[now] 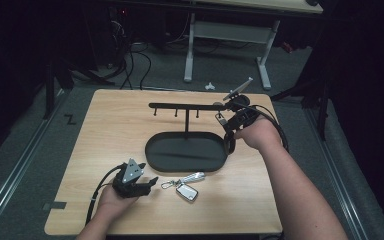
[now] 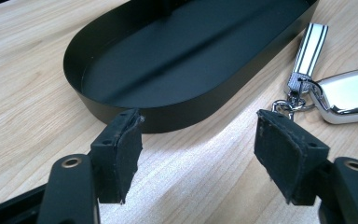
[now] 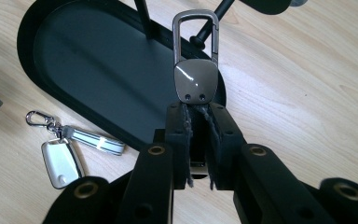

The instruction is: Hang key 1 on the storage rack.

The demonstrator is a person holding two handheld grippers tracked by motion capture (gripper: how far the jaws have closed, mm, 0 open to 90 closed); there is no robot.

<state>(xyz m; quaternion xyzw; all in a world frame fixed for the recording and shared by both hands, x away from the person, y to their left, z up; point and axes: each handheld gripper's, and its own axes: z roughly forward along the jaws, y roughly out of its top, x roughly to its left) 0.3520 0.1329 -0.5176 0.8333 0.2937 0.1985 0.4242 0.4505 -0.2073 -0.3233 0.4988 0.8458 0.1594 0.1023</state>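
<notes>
R gripper (image 3: 198,140) clamped on carabiner keychain (image 3: 195,70); I've got it near rack (image 1: 187,106), not hooked yet. L gripper (image 2: 205,140) wide open, empty; key fob (image 1: 186,191) left on table.

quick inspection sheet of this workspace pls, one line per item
surface: wooden table, bare apart from the things below
job's things: metal key clip held up near the black rack with hooks, over its oval tray
clutter: silver key fob with striped strap lying in front of the tray
grippers: right tongs shut on the key clip; left tongs open, resting low by the tray
cables: black cable trailing from the left tongs
surroundings: dark room, white desk legs, floor wires
</notes>
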